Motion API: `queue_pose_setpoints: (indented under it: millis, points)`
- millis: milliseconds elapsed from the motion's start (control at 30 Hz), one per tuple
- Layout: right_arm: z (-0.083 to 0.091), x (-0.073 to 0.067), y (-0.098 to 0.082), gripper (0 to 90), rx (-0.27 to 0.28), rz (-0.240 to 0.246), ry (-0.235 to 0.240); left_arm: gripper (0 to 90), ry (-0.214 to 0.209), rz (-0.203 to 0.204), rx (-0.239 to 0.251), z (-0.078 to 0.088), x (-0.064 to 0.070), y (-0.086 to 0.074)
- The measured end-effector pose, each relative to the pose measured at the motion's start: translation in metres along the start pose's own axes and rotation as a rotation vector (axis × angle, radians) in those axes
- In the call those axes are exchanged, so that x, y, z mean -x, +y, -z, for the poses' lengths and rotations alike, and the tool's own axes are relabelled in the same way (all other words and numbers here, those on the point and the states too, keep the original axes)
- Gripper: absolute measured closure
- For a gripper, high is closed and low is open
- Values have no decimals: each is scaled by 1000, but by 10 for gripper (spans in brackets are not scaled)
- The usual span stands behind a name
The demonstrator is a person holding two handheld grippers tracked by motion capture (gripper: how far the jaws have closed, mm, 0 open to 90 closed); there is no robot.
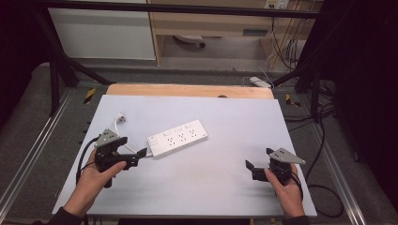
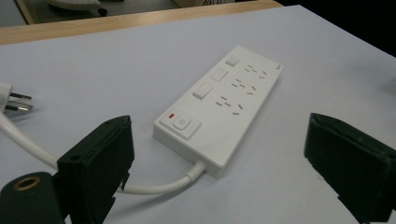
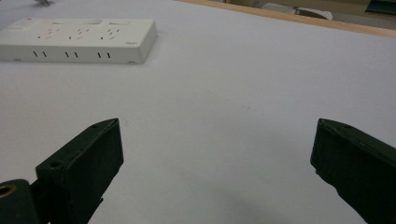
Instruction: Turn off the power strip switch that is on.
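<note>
A white power strip [image 1: 177,138] lies at an angle on the pale table [image 1: 234,117], left of its middle. Its three sockets, switches and red-lit main button face up [image 2: 224,107]. A white cable [image 2: 154,186] leaves its near end and curves left to a loose plug [image 1: 120,118] [image 2: 11,102] lying flat. My left gripper [image 1: 133,147] [image 2: 219,126] is open, just short of the strip's cable end, with nothing between its jaws. At the front right my right gripper [image 1: 259,158] [image 3: 217,126] is also open over bare table. From there the strip [image 3: 79,39] lies far off to the upper left.
A wooden strip [image 1: 187,90] runs along the table's far edge. Black frame bars [image 1: 61,65] stand at the back corners. Black cables [image 1: 324,187] trail on the floor to the right, and a white adapter [image 1: 260,82] lies behind the table.
</note>
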State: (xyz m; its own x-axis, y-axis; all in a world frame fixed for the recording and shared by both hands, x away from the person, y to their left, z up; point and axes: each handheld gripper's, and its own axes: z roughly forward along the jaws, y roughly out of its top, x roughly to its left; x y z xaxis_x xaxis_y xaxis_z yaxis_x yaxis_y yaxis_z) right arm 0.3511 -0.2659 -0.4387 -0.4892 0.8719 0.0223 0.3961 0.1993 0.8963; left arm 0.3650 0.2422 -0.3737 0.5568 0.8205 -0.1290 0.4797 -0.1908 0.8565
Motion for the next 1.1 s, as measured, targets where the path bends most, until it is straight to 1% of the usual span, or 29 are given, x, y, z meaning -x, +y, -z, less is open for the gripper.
queue_pose_setpoints:
  millis: [167, 267, 433, 700, 767, 867, 1100]
  points:
    - [0, 1, 0, 28, 2, -1, -1, 84, -9, -9, -1, -8, 3, 7]
    - [0, 1, 0, 28, 2, -2, -1, 83, -13, -7, -4, -13, 4, 10]
    - [0, 1, 0, 27, 1, -4, 0, 83, -13, -25, -17, -20, 6, 14]
    - [0, 1, 0, 27, 0, -4, -1, 88, -3, -23, -15, -26, 6, 20]
    - [0, 1, 0, 27, 0, -5, -1, 108, 4, -19, -10, -28, 6, 23]
    - [0, 1, 0, 27, 0, -4, -1, 153, 2, -16, -7, -29, 7, 28]
    - [1, 1, 0, 27, 2, -8, -1, 237, 2, -23, 2, -33, 12, 38]
